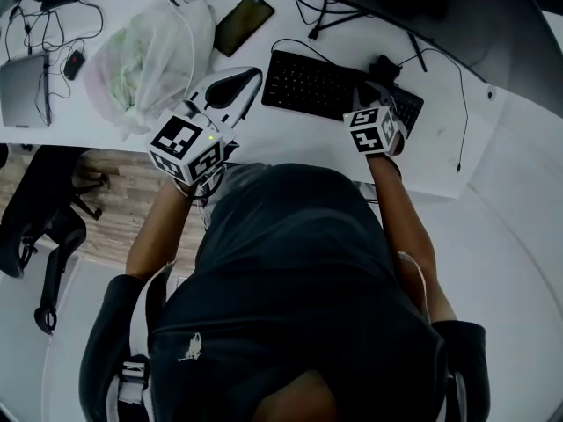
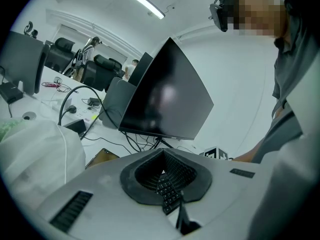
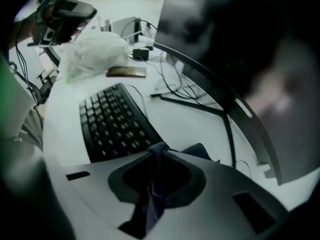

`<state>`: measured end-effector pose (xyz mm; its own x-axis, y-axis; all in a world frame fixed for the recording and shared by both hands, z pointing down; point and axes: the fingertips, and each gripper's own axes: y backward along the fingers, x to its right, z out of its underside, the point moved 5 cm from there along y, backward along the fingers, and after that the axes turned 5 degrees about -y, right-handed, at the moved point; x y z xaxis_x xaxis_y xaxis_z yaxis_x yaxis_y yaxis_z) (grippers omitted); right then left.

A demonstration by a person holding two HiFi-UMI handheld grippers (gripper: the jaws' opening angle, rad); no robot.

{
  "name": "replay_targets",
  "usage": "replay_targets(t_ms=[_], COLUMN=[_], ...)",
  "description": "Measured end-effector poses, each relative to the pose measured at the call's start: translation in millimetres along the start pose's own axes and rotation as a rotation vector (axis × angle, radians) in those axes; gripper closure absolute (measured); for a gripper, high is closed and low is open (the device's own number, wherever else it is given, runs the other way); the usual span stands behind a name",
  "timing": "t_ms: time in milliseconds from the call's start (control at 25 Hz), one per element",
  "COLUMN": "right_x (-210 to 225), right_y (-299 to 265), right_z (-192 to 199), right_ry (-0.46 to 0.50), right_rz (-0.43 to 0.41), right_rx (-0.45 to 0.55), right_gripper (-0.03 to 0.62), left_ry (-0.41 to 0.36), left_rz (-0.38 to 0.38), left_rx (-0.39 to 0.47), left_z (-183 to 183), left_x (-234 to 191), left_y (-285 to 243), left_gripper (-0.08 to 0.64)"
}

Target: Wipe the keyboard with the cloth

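White desk [image 1: 281,134] — plastic bag [image 1: 154,55], greenish contents [image 1: 132,82]

Black keyboard [image 1: 308,84], seemingly dark-blue cloth [image 3: 152,204]

Your right gripper [image 1: 385,95] covers the right end of the keyboard [image 1: 308,84], and the cloth [image 3: 152,194] shows only as a pinched fold between its jaws. Your torso hides the near edge of the desk [image 1: 299,135]. The monitor [image 3: 240,39] is a dark smear in the right gripper view.
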<state>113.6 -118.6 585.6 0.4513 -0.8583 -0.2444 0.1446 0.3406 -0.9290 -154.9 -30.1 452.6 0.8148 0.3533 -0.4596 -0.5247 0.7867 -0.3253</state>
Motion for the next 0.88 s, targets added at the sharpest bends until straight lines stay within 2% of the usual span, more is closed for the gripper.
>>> replay_targets(t_ms=[200, 320, 440, 600, 680, 720, 880], right_x=[-91, -120, -135, -176, -171, -159, -93], right_y=[-8, -13, -9, 7, 7, 5, 2], right_z=[-103, -142, -148, -116, -97, -89, -53], right_ry=[0.228, 0.320, 0.368, 0.440, 0.412, 0.365, 0.073], right_rz=[-0.190, -0.289, -0.342, -0.569, -0.580, -0.565, -0.461], right_rx=[0.143, 0.142, 0.134, 0.202, 0.216, 0.219, 0.218], right_gripper=[0.549, 0.549, 0.549, 0.549, 0.549, 0.549, 0.549], left_ry=[0.012, 0.011, 0.013, 0.024, 0.017, 0.007, -0.022], left_rz=[-0.018, -0.027, -0.040, -0.061, -0.063, -0.067, -0.113], left_rx=[-0.007, 0.006, 0.018, 0.017, 0.023, 0.029, 0.045], left_z=[10, 9, 9, 14, 14, 12, 7], left_x=[1, 2, 2, -1, 0, -1, -13], left_y=[11, 17, 25, 33, 32, 31, 45], left_gripper=[0.558, 0.558, 0.558, 0.558, 0.558, 0.558, 0.558])
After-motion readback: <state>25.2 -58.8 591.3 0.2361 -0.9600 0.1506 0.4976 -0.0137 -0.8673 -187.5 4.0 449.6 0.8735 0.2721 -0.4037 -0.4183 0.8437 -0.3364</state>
